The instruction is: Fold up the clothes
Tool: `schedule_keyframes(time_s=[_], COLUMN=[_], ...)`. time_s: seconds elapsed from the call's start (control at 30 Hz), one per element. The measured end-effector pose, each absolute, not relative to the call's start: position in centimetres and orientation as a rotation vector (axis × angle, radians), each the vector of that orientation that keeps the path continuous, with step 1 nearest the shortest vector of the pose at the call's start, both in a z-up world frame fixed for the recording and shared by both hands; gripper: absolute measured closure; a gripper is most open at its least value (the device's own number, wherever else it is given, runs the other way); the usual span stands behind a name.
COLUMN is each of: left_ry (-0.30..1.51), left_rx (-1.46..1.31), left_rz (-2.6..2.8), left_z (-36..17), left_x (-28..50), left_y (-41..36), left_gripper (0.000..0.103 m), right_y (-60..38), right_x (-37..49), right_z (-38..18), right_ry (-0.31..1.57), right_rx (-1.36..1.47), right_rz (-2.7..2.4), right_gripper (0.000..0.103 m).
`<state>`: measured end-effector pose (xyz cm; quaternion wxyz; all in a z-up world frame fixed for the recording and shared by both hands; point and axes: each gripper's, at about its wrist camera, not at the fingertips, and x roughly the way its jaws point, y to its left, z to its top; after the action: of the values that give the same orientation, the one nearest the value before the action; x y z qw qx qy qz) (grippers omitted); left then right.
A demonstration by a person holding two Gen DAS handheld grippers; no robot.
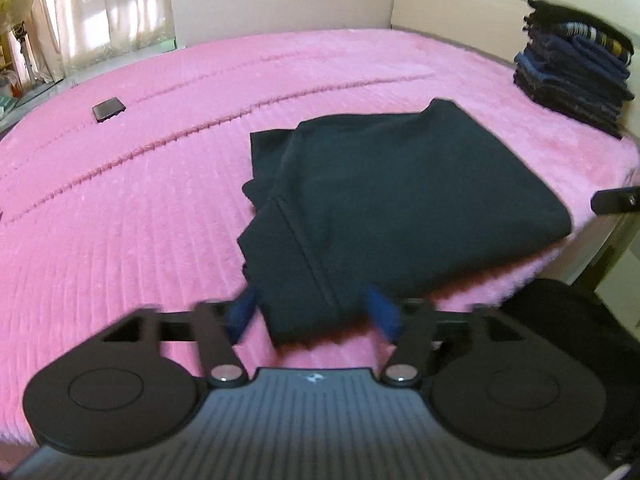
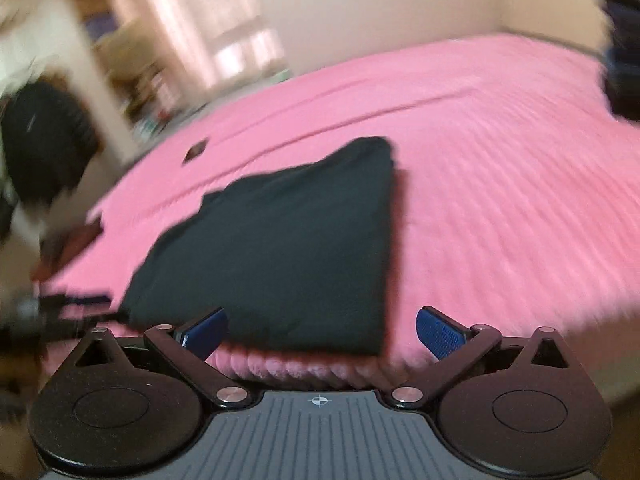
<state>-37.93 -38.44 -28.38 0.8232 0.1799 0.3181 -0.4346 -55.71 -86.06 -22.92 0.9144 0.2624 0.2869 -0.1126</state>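
A dark folded garment [image 1: 400, 184] lies on the pink bed cover [image 1: 120, 220] near its front right edge. My left gripper [image 1: 312, 314] is open, its blue fingertips [image 1: 240, 316] set wide on either side of the garment's near corner. In the blurred right wrist view the same garment [image 2: 280, 248] lies just ahead of my right gripper [image 2: 322, 330]. That gripper is open too, its blue pads [image 2: 440, 332] spread wide by the near hem, at the edge of the bed cover [image 2: 500, 200]. Nothing is clamped in either one.
A stack of folded dark clothes [image 1: 576, 68] stands at the back right corner of the bed. A small dark flat object [image 1: 109, 109] lies far left on the cover. The bed drops off just right of the garment. Curtains [image 1: 100, 12] hang behind.
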Motion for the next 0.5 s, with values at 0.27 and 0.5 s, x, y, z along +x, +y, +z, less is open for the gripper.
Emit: schedule_keyframes(time_s=[0.27, 0.5], left_ry=[0.662, 0.720], left_rx=[0.391, 0.369], left_rz=[-0.845, -0.784], left_z=[-28.3, -28.7], left_x=[-40.3, -40.2], left_y=[-37.3, -37.0], left_gripper=[0.003, 0.002], right_y=[-86.5, -84.8], right_x=[-59.0, -58.2], right_z=[-22.0, -21.4], right_ry=[0.534, 0.600], right_rx=[0.644, 0.511], right_rz=[-0.207, -0.257], right_gripper=[0.000, 0.000])
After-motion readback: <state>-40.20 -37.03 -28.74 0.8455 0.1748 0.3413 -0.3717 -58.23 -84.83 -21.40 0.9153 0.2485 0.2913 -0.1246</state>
